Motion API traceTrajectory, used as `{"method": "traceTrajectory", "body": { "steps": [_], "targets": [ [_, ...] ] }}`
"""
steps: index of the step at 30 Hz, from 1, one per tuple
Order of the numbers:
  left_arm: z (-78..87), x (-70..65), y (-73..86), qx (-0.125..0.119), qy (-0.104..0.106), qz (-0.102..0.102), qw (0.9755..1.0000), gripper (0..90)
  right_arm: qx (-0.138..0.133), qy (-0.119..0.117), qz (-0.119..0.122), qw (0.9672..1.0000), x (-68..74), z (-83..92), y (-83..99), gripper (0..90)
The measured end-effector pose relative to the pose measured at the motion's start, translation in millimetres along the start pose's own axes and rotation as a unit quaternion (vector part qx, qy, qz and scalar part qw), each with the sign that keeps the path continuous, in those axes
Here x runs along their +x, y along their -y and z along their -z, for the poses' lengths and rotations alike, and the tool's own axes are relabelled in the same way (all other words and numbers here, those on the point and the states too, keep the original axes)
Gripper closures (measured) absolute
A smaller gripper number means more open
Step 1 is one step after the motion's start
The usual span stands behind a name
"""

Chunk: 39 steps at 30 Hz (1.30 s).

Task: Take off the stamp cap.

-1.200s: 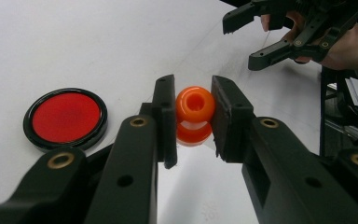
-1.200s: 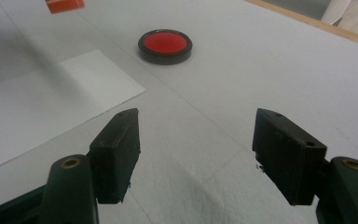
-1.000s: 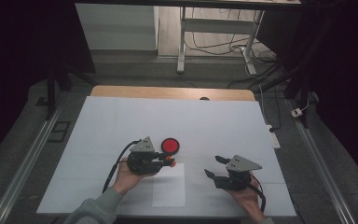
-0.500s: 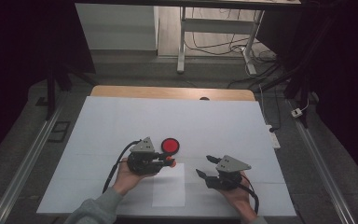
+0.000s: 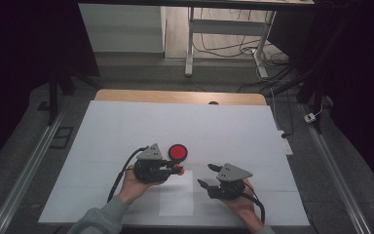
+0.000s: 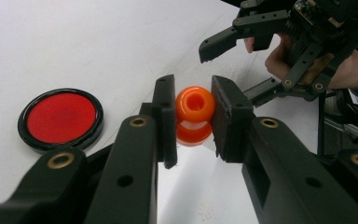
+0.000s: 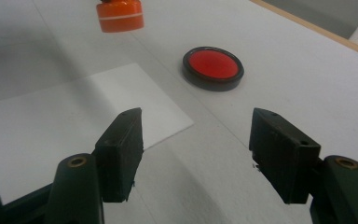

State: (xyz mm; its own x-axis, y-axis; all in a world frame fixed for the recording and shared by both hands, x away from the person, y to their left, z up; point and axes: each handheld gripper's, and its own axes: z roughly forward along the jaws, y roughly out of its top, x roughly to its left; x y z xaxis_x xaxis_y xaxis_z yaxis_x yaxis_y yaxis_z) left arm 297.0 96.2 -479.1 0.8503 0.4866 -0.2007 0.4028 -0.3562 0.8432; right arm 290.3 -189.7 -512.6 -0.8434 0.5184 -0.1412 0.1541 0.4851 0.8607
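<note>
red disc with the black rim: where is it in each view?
High view: red disc just above centre, beyond the left gripper.
Left gripper view: disc at left, on the white table.
Right gripper view: disc upper centre.
Shared landmark: the orange piece clamped in the left gripper.

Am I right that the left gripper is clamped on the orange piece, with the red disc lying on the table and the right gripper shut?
Not quite: the right gripper is open, jaws wide apart with nothing between them, as the right gripper view shows. The left gripper does clamp the orange piece; the red disc lies on the table.
</note>
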Motion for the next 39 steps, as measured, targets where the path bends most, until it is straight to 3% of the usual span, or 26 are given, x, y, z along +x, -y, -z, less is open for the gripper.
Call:
{"method": "traceTrajectory", "body": {
  "steps": [39],
  "targets": [
    [-3.3,-2.3,0.8,0.003,0.001,-0.002,1.0000,72.4,0.009,-0.020,0.018,0.9996,21.1,-26.8,-17.1,34.5]
  ]
}}
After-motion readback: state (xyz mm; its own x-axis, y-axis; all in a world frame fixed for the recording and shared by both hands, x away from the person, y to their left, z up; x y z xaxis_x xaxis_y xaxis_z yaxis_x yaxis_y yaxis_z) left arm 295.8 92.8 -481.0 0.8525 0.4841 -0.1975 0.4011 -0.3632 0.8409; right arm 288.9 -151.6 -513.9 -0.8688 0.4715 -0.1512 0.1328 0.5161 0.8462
